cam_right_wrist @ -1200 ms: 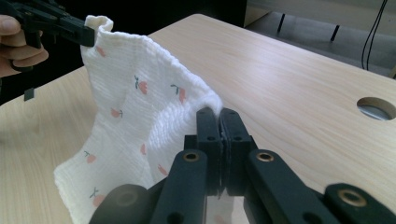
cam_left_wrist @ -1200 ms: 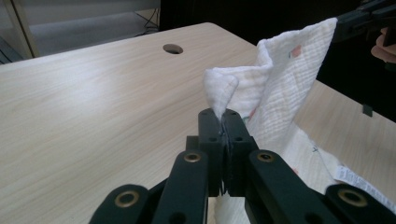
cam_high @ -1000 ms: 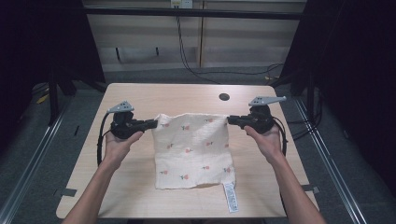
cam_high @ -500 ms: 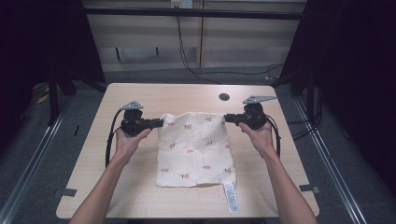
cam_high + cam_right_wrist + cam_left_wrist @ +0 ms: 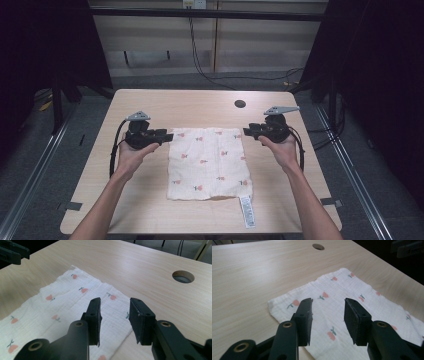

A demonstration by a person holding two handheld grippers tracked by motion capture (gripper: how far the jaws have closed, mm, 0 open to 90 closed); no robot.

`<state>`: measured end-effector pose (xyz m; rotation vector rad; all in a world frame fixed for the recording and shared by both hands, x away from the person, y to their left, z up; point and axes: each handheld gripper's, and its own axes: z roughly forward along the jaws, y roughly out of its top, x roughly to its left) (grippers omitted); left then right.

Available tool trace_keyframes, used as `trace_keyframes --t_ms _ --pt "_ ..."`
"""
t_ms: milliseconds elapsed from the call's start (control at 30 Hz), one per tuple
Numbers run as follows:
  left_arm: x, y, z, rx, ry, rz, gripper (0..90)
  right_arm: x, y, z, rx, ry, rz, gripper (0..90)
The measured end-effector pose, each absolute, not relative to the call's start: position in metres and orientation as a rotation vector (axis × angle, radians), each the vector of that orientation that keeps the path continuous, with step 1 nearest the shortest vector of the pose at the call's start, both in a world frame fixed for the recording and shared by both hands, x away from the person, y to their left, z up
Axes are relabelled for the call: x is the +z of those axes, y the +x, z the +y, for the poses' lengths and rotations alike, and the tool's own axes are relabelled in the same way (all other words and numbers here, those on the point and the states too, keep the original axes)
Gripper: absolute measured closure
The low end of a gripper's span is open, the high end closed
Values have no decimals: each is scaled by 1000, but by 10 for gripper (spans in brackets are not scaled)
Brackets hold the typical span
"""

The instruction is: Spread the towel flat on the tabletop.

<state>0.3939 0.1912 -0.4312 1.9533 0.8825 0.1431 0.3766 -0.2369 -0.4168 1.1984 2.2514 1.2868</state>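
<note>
Now | cloth (image 5: 209, 162): light, limp, flat on desk (image 5: 150, 210); pinch far corners | left gripper (image 5: 328, 315), right gripper (image 5: 115, 315): jaws just parted, nothing gripped

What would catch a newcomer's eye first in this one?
The white cloth with small red flowers lies flat mid-table, a label at its near right corner. At its far corners sit the left hand-held gripper and the right hand-held gripper, jaws just opened and apart, nothing pinched. A round hole marks the table beyond.
</note>
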Motion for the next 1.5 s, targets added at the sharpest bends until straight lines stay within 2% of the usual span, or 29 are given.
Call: trace_keyframes --t_ms 267,467,500,533,567,733,900,1000,1133,1233,1500 --pt "-432 370 200 133 1966 850 626 -410 351 -242 1297 1162 2268 579" --pt "-440 357 198 104 1997 856 657 -421 334 -243 1247 1154 2324 581" --pt "-443 355 197 81 2011 857 668 -424 330 -242 1234 1156 2333 572" --pt "-446 351 196 75 2027 856 679 -433 323 -238 1209 1165 2337 512" --pt "-451 347 195 70 2047 852 679 -433 323 -238 1209 1165 2337 512" --pt "-464 325 195 46 2090 789 640 -463 303 -226 1139 1163 2430 506" --pt "-474 309 190 33 2144 727 669 -482 290 -222 1075 1170 2490 517" --pt "-482 310 183 25 2183 720 672 -489 289 -224 1073 1195 2477 519" --pt "-489 311 176 41 2222 729 611 -494 290 -223 1044 1197 2482 518" --pt "-491 307 174 -1 2230 715 601 -493 291 -222 1051 1172 2468 517" --pt "-496 297 178 27 2247 707 586 -499 288 -217 1003 1160 2451 523"
